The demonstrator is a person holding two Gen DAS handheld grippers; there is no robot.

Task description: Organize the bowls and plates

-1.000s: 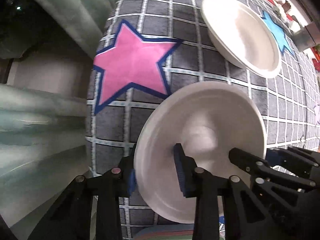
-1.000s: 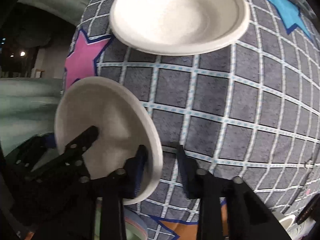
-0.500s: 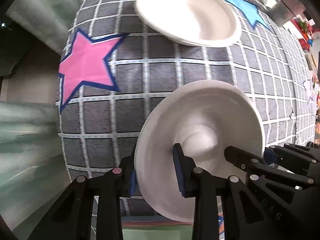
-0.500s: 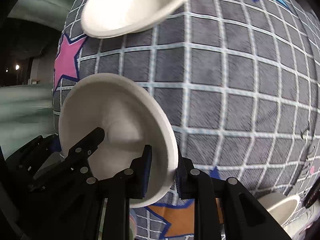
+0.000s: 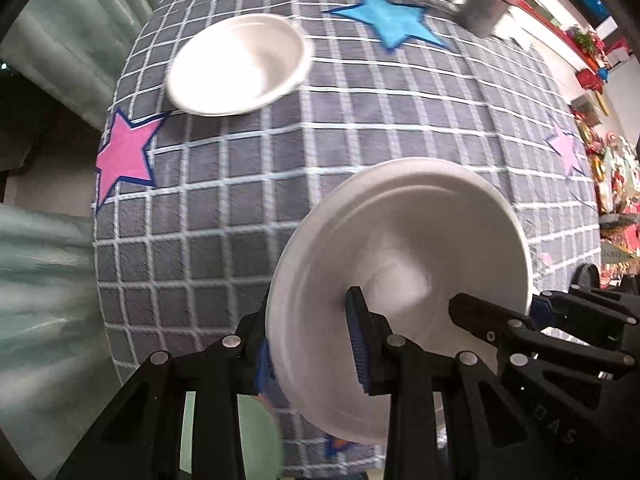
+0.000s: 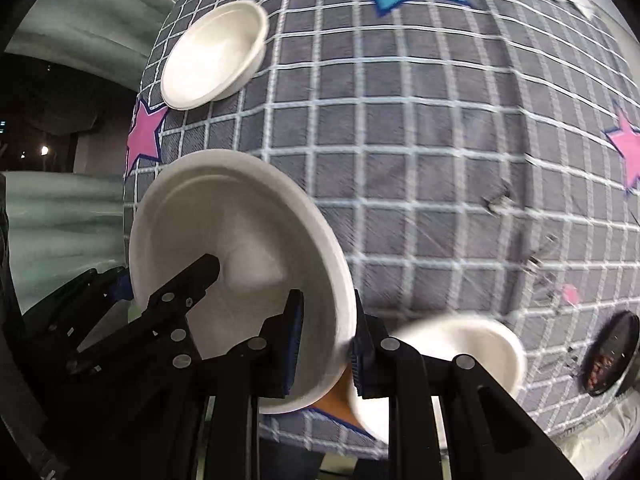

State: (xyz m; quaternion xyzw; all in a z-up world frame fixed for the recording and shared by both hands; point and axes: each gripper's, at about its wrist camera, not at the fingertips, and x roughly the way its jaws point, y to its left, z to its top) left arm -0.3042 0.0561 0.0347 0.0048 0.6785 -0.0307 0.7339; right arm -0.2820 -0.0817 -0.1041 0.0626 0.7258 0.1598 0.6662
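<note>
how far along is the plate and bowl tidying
Nothing looks stacked yet. In hand: one white bowl is lifted off the checked cloth, with the left claw and the right claw each pinching its rim. Left: a second bowl lies alone at the far side, and a smaller bowl near the front edge.

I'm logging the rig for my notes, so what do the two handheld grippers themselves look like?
Both match. The left gripper and right gripper are matte black plastic linkage frames with silver round pivot pins and ribbed blue pads on the fingertips. Embossed lettering shows on one black finger. No cables, hands or sleeves are visible.
</note>
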